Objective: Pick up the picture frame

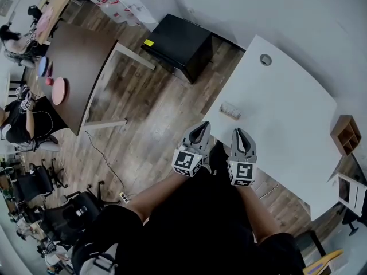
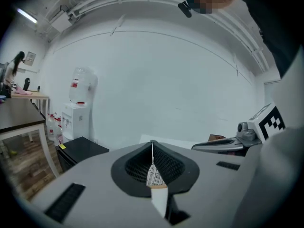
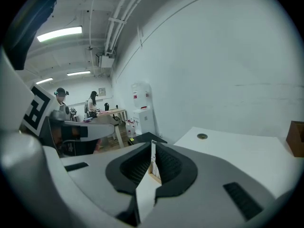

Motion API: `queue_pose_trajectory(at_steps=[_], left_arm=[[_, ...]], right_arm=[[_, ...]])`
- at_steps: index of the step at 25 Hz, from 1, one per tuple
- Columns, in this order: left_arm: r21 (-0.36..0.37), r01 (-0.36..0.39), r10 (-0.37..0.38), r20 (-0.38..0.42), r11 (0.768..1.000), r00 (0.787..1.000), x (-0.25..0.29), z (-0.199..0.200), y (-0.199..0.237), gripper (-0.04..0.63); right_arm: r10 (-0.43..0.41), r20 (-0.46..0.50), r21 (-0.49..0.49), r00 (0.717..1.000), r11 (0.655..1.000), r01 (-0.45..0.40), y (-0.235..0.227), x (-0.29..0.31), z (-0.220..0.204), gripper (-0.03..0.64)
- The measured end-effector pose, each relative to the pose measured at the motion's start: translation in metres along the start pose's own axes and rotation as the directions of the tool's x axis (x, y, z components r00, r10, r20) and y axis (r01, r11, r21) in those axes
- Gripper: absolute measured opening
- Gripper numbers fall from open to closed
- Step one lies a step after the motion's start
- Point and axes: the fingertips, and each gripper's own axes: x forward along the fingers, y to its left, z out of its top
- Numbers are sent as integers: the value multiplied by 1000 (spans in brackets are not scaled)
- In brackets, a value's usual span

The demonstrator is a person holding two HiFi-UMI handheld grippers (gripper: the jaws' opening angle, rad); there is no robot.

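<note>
The picture frame (image 1: 230, 112), small with a pale wood edge, rests on the white table (image 1: 292, 125) near its left edge. Both grippers hover side by side just short of it, over the table's near corner. The left gripper (image 1: 200, 132) and the right gripper (image 1: 241, 137) are both shut, with nothing held. In the left gripper view the closed jaws (image 2: 152, 144) leave a thin slit through which a sliver of the frame (image 2: 155, 175) shows. The right gripper view gives the same: shut jaws (image 3: 153, 144) and a sliver of the frame (image 3: 153, 169) behind them.
A black cabinet (image 1: 178, 43) stands on the wood floor left of the table, with a brown table (image 1: 77, 67) beyond it. A wooden box (image 1: 346, 134) sits at the white table's right edge and a cable hole (image 1: 265, 59) at its far end. Office chairs (image 1: 34, 182) and seated people are at far left.
</note>
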Motion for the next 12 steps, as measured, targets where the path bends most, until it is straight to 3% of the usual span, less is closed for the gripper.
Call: queue_pose_trajectory(at_steps=[5,12], left_arm=[[10,18,-17,-69,1000,997,28,-24,11,17],[-6,70,-70,-224,998,972,58,-59,15,31]], right_arm=[[-3,-52,-9,999,1000,2,-18,23,-18,37],[-19,-174,10,984,1000,21,-38,46,-63,45]])
